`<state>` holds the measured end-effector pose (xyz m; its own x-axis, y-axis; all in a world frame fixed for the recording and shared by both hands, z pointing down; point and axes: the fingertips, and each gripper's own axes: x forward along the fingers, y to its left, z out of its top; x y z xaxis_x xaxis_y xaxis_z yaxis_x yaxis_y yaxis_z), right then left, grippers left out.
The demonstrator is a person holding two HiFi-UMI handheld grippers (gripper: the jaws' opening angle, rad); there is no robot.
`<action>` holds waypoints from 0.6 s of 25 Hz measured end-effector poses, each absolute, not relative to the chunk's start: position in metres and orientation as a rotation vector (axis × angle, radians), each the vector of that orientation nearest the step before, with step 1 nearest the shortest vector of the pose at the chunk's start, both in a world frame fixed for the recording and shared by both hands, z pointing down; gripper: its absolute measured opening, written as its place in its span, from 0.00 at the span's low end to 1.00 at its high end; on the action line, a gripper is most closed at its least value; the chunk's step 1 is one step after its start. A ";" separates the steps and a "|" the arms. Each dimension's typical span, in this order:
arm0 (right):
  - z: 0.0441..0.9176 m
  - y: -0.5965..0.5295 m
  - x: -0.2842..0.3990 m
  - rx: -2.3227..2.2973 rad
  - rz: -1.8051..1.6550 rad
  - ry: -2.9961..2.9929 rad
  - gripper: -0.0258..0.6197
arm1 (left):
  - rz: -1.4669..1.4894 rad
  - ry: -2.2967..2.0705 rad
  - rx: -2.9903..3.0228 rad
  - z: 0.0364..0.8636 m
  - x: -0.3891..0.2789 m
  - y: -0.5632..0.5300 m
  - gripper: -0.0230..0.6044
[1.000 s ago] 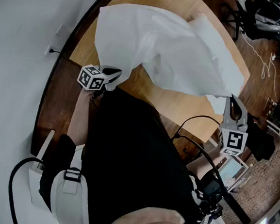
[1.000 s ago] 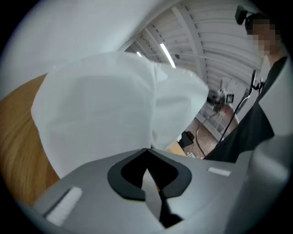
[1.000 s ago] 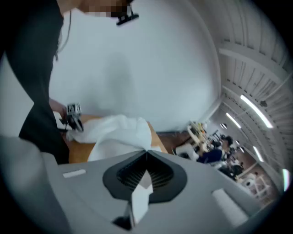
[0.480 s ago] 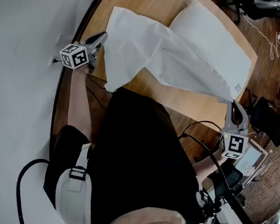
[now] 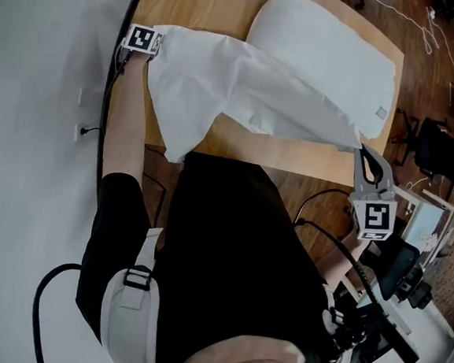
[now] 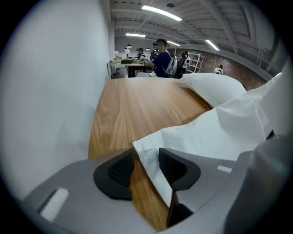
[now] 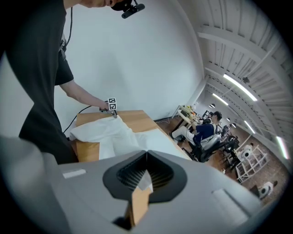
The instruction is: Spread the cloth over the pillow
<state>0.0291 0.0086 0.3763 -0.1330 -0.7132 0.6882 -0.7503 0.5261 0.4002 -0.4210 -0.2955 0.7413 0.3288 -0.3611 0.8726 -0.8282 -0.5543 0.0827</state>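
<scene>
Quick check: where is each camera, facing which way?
Head view: on the head, steeply down at table, cloth, pillow; torso, left arm, left gripper, right gripper show.
Left gripper view: along the table toward the pillow; jaws just opening, cloth corner between.
Right gripper view: back toward the person; jaws shut on cloth.
All share the cloth.

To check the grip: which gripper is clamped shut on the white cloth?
The right gripper, pinching a cloth corner. The left gripper has just been opening; the edge lies between its parted jaws.
</scene>
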 end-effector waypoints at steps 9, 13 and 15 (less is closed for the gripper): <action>0.528 0.089 0.060 1.097 0.255 -1.691 0.05 | 0.787 -1.070 2.140 0.723 -0.427 -0.270 0.08; 0.638 0.150 0.071 1.021 0.676 -1.823 0.40 | 0.101 -1.240 2.233 0.630 -0.453 -0.226 0.08; 0.657 0.170 0.090 1.166 0.937 -1.868 0.49 | -0.073 -1.246 2.269 0.597 -0.461 -0.197 0.08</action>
